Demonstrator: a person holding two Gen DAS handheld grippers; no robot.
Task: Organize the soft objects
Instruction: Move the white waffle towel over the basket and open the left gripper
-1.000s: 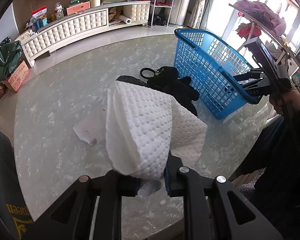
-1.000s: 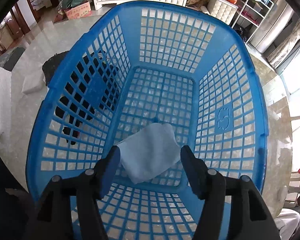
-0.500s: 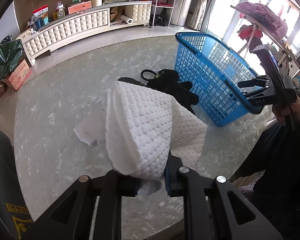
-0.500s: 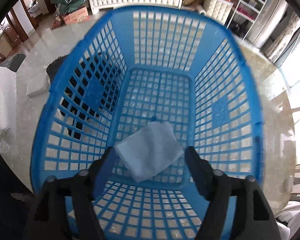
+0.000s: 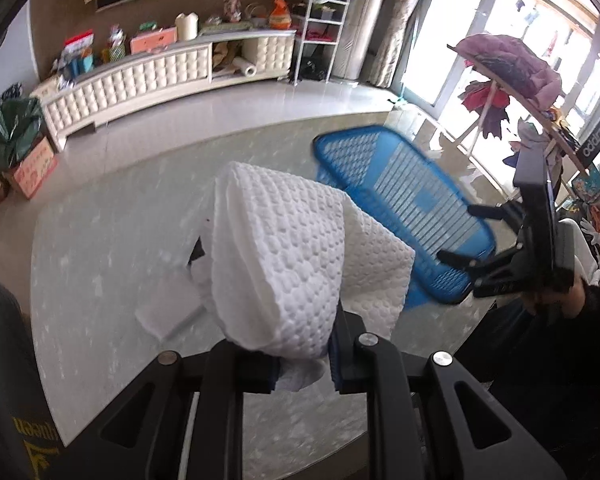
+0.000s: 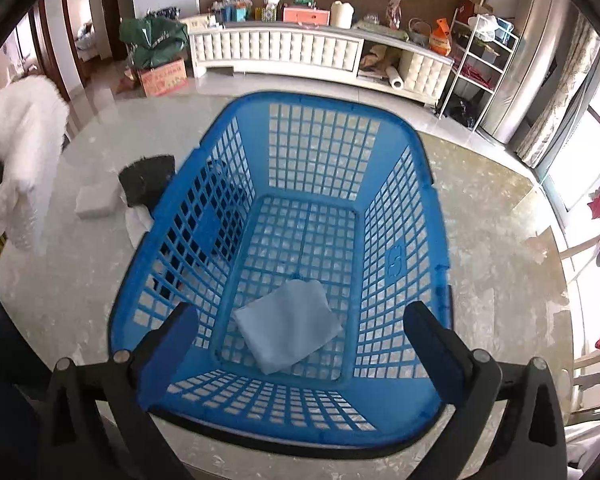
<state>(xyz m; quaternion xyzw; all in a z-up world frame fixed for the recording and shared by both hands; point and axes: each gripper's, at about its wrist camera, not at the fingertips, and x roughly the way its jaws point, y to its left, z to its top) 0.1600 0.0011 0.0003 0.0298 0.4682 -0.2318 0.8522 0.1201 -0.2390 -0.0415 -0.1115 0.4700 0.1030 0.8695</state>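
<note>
The white quilted cloth point(image 5: 277, 264) looks light and limp, so a pinch on a bunched fold suits it; the left claw point(image 5: 302, 368) is clenched on its lower end, well short of the blue basket point(image 6: 219, 148). The right claw point(image 6: 300, 332) hangs above the basket's near end, its jaws opening around nothing, the pale blue cloth point(image 6: 287, 326) lying released on the basket floor.

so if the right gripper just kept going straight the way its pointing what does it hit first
Most likely the pale blue cloth lying on the floor of the blue basket. The right gripper has nothing between its opening jaws and points down into the basket. Depth is unclear, so it might meet the near rim first.
</note>
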